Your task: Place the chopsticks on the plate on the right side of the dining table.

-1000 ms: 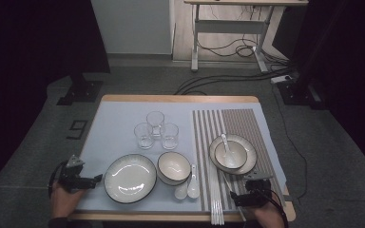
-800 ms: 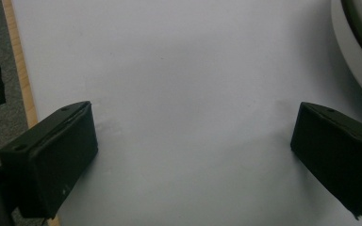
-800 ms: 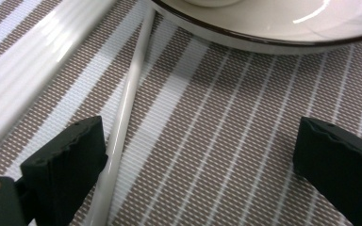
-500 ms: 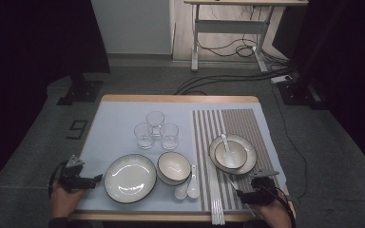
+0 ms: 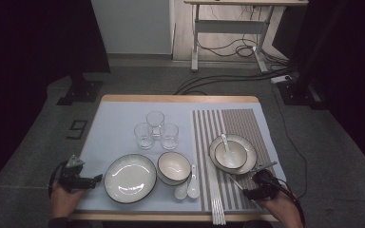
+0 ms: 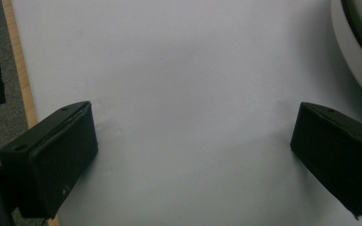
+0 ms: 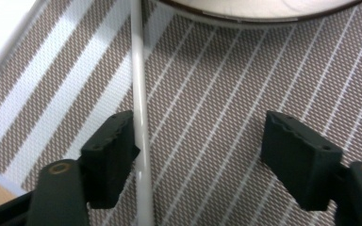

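My right gripper [image 7: 200,136] hovers low over the brown striped placemat [image 7: 226,94]. A thin white chopstick [image 7: 139,94] lies between its jaws, close against the left one. The jaws have just been closing, but a wide gap remains on the other side. In the high view this gripper [image 5: 248,191] sits at the front right, just below the plate [image 5: 251,159] that holds a small bowl and spoon. My left gripper [image 6: 193,122] stands open over the pale blue mat [image 6: 184,61], with nothing between its jaws. It [image 5: 93,181] rests left of the large plate [image 5: 129,178].
Three glasses [image 5: 156,128] stand mid-table. A bowl [image 5: 174,166] and two white spoons [image 5: 187,187] lie right of the large plate. More chopsticks [image 5: 217,209] lie along the placemat's front left edge. The large plate's rim [image 6: 358,42] lies close to my left gripper's right jaw.
My right gripper has moved a little away from the table's front edge toward the plate with the bowl. The left gripper has stayed still.
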